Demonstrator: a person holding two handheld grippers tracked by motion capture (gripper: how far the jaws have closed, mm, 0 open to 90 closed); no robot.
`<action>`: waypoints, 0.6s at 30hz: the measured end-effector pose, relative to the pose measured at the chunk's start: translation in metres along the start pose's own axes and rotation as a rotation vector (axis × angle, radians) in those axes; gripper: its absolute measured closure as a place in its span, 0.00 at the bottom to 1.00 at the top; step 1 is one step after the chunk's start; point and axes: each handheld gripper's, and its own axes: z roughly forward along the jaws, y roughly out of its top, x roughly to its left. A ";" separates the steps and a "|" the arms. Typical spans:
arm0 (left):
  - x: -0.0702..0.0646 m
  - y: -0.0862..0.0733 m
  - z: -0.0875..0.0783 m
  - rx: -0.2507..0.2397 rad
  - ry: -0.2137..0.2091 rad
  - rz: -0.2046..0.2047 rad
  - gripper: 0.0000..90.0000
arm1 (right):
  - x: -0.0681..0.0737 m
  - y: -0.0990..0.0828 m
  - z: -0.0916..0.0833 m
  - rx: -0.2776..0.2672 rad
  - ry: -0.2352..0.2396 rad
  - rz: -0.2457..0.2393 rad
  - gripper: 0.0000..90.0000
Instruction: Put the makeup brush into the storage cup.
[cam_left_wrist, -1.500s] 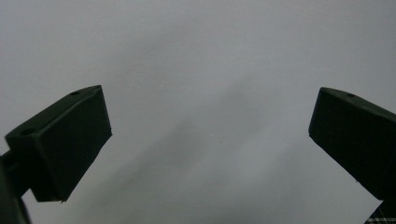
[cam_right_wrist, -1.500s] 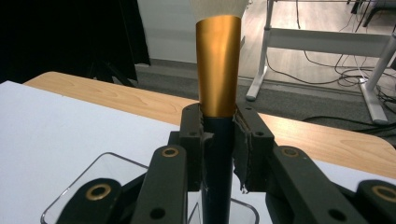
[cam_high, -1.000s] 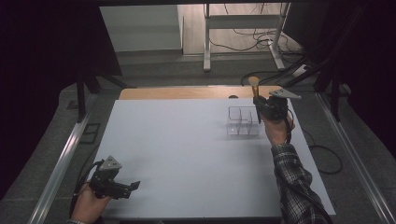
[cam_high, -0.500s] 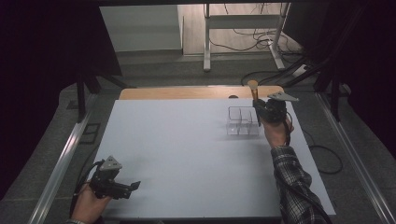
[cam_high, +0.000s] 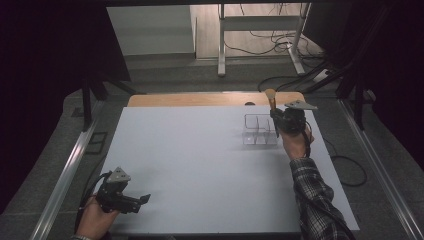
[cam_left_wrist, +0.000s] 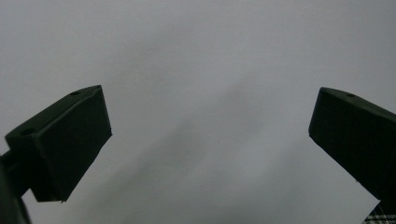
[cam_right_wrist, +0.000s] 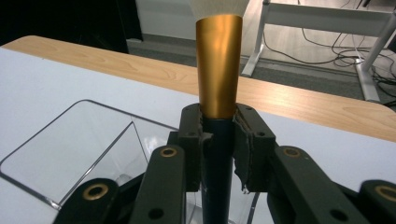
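The right tongs (cam_high: 278, 121) are clenched on a makeup brush (cam_right_wrist: 218, 70), held upright at the far right of the white surface (cam_high: 200, 165). In the right gripper view the two black jaws press on either side of the brush's dark handle, just below its gold collar, and the pale bristles rise out of the top of the picture. From the high view the bristle tip (cam_high: 270, 93) stands above the tongs, over the strip of bare wood at the far edge of the surface.

A clear plastic organizer (cam_high: 259, 129) with several compartments stands on the white surface just beside the right tongs, on their left. In the right gripper view its open compartments (cam_right_wrist: 70, 149) lie below and to the left of the jaws, and the brush handle runs down in front of its near wall; whether the handle's end is inside a compartment cannot be told.

The left tongs (cam_high: 142, 200) are released, with jaws wide apart, low over the near left corner of the surface, well apart from the brush and organizer. A plaid sleeve (cam_high: 315, 200) covers the right forearm.
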 end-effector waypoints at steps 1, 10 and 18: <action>0.000 0.000 0.000 0.000 0.000 0.000 0.00 | 0.000 0.000 0.000 0.000 0.000 0.000 0.81; 0.000 0.000 0.000 0.003 0.000 0.003 0.00 | 0.009 0.005 0.002 0.048 0.000 -0.099 0.44; 0.000 0.000 0.000 0.006 0.001 0.008 0.00 | 0.010 0.007 0.001 0.062 0.032 -0.083 0.30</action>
